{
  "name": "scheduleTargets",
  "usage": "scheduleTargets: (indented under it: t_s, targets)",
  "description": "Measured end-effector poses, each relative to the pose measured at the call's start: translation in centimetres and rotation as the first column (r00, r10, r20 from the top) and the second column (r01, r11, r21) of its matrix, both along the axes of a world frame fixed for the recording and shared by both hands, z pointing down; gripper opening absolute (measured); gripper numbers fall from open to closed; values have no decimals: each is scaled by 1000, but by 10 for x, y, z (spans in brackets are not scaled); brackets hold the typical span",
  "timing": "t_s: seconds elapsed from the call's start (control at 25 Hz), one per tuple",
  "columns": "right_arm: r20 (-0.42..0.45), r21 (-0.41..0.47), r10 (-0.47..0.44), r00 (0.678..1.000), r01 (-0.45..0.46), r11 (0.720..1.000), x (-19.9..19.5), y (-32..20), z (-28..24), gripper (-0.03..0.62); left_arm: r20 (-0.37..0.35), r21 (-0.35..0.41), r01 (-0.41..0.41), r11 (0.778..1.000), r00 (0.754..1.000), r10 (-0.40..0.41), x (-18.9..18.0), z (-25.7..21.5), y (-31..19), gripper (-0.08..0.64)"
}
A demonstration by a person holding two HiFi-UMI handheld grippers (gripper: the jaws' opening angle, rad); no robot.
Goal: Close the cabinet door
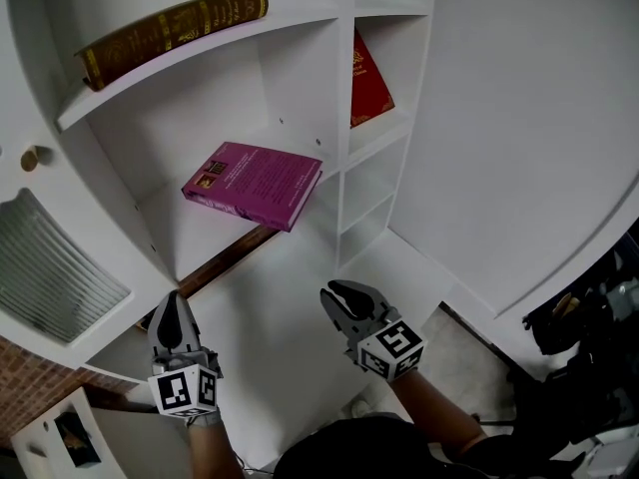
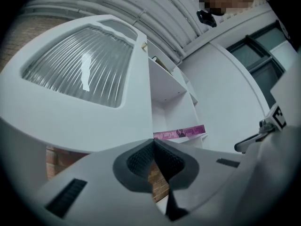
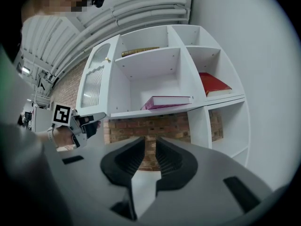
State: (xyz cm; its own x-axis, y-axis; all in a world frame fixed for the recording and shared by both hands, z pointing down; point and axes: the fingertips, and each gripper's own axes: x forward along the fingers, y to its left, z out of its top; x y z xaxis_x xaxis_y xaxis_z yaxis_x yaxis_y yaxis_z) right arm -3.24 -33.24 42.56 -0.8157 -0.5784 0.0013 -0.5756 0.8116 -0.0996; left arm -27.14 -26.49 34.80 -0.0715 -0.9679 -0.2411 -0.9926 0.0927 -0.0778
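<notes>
The white cabinet door (image 1: 75, 203), with its ribbed glass panel (image 1: 55, 272) and a small brass knob (image 1: 33, 158), stands open at the left of the shelves. My left gripper (image 1: 172, 305) is shut and empty, its tip just below the door's lower edge. In the left gripper view the door (image 2: 70, 121) fills the space right ahead of the closed left gripper (image 2: 153, 142). My right gripper (image 1: 339, 297) hovers in front of the lower shelf, its jaws a narrow gap apart with nothing between them; the right gripper (image 3: 150, 147) faces the cabinet, the door (image 3: 94, 86) at its left.
A pink book (image 1: 255, 183) lies on the middle shelf, a brown book (image 1: 170, 30) on the top shelf and a red book (image 1: 369, 83) in the right compartment. A white wall (image 1: 519, 118) bounds the right side. Dark gear (image 1: 589, 337) sits on the floor at right.
</notes>
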Motion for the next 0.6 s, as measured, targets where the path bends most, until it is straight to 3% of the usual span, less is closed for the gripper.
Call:
scheduleTargets:
  t_s: [0.2, 0.6]
  targets:
    - [-3, -12, 9, 1000, -9, 1000, 5, 0, 4, 64, 9, -1, -21, 1000, 1000, 21, 4, -1, -4, 8]
    - [-6, -23, -25, 1000, 24, 999, 7, 7, 7, 64, 9, -32, 12, 999, 1000, -11, 9, 8, 0, 9]
